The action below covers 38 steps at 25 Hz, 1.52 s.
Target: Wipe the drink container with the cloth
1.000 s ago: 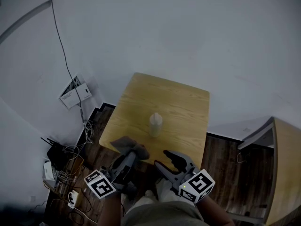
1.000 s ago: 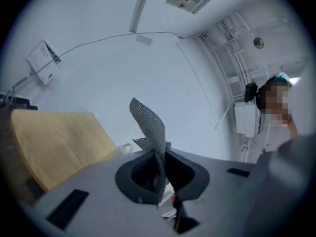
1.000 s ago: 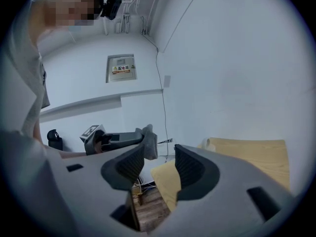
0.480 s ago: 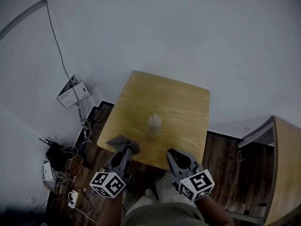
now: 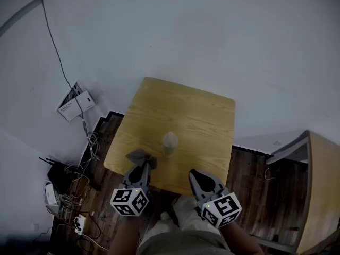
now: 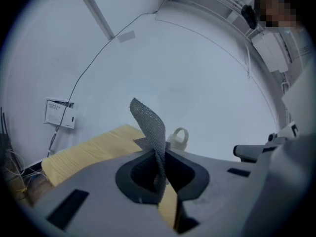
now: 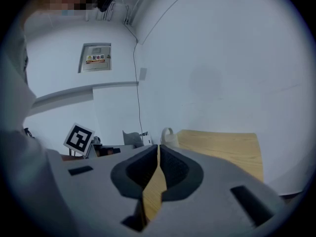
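Two grippers hang over the table's (image 5: 204, 113) near edge. The left gripper (image 5: 142, 167) is clamped on the cloth (image 5: 138, 156). The right gripper (image 5: 196, 175) has just been closing, jaws together, nothing between. The bottle (image 5: 169, 142) stands mid-table, just beyond the cloth.

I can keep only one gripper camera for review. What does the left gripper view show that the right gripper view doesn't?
Only the left gripper view: the left gripper shut on the grey cloth, whose mesh stands up past the jaws. Only the right gripper view: the right gripper, whose jaws have just been closing with nothing between them, the left gripper's marker cube and a wall panel. Both: the drink container on the wooden table; the cloth shows in the right one too, small and far.
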Tool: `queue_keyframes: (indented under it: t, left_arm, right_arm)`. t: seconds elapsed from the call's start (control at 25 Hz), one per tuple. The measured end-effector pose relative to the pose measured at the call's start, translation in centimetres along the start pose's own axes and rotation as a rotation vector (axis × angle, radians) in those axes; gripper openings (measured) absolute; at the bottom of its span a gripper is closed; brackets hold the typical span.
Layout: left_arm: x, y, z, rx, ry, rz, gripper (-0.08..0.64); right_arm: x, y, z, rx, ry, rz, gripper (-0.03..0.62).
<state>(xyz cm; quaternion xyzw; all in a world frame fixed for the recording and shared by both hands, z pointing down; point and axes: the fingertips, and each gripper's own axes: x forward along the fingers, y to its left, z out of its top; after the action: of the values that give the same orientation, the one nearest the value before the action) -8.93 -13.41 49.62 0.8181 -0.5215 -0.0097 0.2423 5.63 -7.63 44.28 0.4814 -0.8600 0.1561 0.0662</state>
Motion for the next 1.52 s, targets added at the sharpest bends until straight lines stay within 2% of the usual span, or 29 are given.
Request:
queue_keyframes:
  t: [0.4, 0.92, 1.24, 1.52]
  left_arm:
    - [4.2, 0.3, -1.8, 0.007, 0.075, 0.025, 0.021]
    - [6.5, -0.7, -2.8, 0.126, 0.161, 0.031, 0.021]
    - [7.5, -0.5, -4.3, 0.17, 0.242, 0.047, 0.021]
    - [8.3, 0.0, -6.2, 0.17, 0.301, 0.069, 0.021]
  right_arm:
    - [1.4, -1.6, -0.5, 0.017, 0.032, 0.007, 0.013]
    - [2.2, -3.1, -2.4, 0.044, 0.08, 0.012, 0.012]
    - [2.2, -3.8, -2.5, 0.052, 0.087, 0.008, 0.012]
    - [2.4, -4.4, -2.6, 0.054, 0.095, 0.008, 0.012]
